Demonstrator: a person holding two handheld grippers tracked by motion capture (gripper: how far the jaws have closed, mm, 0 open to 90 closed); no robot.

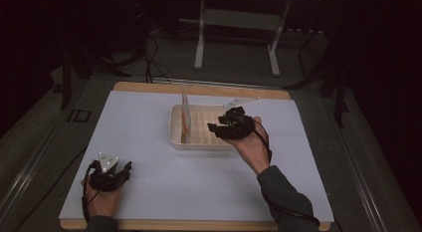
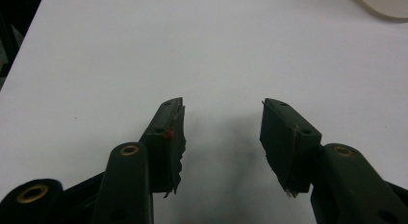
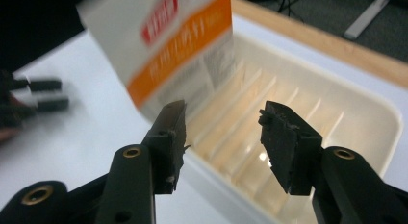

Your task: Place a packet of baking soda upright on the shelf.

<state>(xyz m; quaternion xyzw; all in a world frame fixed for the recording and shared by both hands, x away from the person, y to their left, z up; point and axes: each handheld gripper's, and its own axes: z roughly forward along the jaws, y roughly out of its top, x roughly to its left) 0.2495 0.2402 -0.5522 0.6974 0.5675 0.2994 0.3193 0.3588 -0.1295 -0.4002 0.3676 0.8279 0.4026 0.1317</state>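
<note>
My right gripper (image 3: 222,119) stands with its jaws spread wide and nothing between them, held over the near rim of the white slotted tray (image 3: 385,113). Just beyond its left-hand jaw in the right gripper view rises the flat card (image 3: 163,46), white with an orange band and red lettering, standing on edge in one of the tray's slots and leaning slightly. I judge the jaws to be apart from the card, though the blur keeps me from ruling out a brush at the lower edge. From the high view the same gripper (image 1: 230,123) sits over the tray's right half while the card (image 1: 185,115) stands upright near the tray's left end.

My left gripper (image 2: 222,128) is also open and empty, with only the white table sheet (image 2: 144,51) under it; in the high view it (image 1: 113,173) rests near the front left corner, well apart from the tray (image 1: 175,137).

As I read it, the card is already seated in the rack and the placing is done or very nearly so. I also see a pale flat shape (image 1: 242,102) beyond the tray's far right corner, too dim to identify; if it is another card, it may be what is left to slot in
</note>
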